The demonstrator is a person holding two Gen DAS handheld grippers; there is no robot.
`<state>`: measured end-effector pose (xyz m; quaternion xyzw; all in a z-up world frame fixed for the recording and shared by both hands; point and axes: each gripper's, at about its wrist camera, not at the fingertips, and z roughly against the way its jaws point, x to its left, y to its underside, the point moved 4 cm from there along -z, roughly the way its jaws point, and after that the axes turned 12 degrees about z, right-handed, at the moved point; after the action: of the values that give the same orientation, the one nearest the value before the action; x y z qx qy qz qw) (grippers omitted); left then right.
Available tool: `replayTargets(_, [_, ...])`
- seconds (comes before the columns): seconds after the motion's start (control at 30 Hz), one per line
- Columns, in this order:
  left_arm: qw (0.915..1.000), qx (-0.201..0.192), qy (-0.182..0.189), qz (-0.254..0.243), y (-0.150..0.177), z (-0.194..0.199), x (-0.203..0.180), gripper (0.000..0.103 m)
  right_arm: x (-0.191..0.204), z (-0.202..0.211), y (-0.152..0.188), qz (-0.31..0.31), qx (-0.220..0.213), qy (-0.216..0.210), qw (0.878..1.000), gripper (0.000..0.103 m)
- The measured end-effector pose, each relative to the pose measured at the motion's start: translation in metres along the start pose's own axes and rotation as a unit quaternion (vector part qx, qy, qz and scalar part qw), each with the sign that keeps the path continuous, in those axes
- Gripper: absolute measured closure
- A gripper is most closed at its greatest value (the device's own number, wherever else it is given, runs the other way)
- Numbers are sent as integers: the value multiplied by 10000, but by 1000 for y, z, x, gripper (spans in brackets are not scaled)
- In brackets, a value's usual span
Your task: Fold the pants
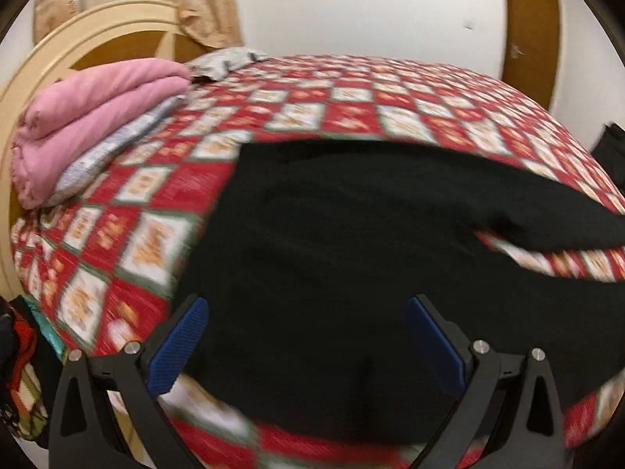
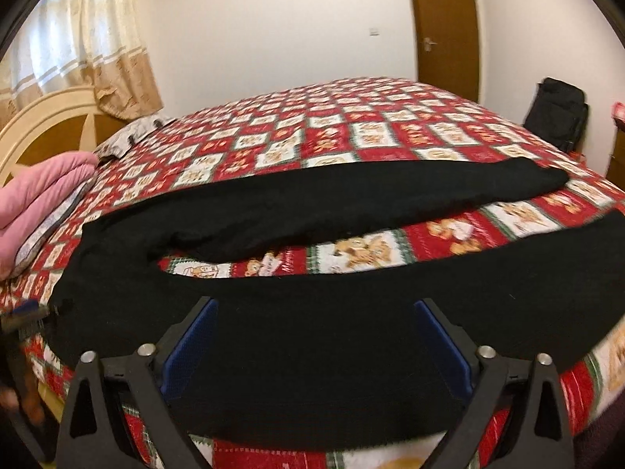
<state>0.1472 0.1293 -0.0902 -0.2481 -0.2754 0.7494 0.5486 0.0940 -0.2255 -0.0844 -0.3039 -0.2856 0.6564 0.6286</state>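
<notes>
Black pants [image 1: 351, 242] lie spread flat on the red and white patterned bedspread [image 1: 164, 203], waist end to the left and the two legs splayed apart to the right. My left gripper [image 1: 306, 312] is open and empty, hovering over the waist part near the bed's front edge. In the right wrist view the pants [image 2: 312, 344] show both legs with a strip of bedspread [image 2: 390, 250] between them. My right gripper [image 2: 314, 312] is open and empty over the near leg. The left gripper's tip [image 2: 27, 308] shows at the far left edge.
A folded pink blanket [image 1: 86, 117] on a grey pillow lies by the cream headboard [image 1: 58, 51] at left. A brown door [image 2: 445, 27] and a black bag [image 2: 558, 113] stand beyond the bed. Clothes [image 1: 19, 351] lie beside the bed at lower left.
</notes>
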Motion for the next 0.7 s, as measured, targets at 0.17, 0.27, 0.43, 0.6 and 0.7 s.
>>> replayTargets(0.17, [9997, -197, -125, -36, -54, -25, 19, 0, 13, -25, -26, 283, 59, -274, 9992, 21])
replayTargets(0.27, [9999, -130, -39, -82, -80, -54, 28, 0, 25, -36, -35, 346, 93, -423, 9985, 21])
replayTargets(0.43, [9977, 304, 543, 252, -100, -94, 41, 0, 40, -50, -36, 531, 245, -589, 9966, 21])
replayTargets(0.6, [9963, 479, 711, -82, -115, -126, 30, 3, 43, -60, -45, 661, 292, -758, 9945, 21])
replayTargets(0.7, [9964, 515, 653, -141, -124, -141, 30, 3, 44, -69, -59, 769, 330, -882, 9926, 21])
